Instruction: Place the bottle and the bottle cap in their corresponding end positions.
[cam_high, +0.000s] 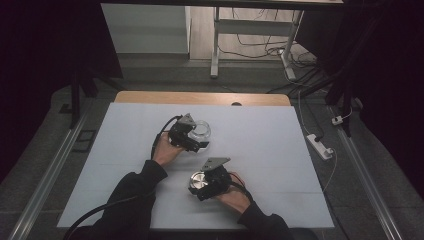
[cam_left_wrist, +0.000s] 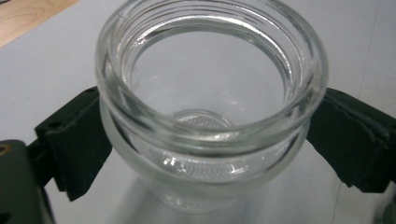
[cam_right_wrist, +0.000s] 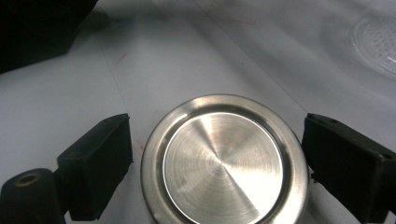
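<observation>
My left tongs stand spread around the glass jar, which stands upright on the table. My right tongs stand spread around the steel lid, just in front of the jar. A careless withdrawal may knock the jar over.

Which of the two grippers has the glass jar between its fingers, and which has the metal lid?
The left gripper straddles the clear glass jar, standing upright with its mouth open. The right gripper flanks the round steel lid, lying flat on the white table.
</observation>
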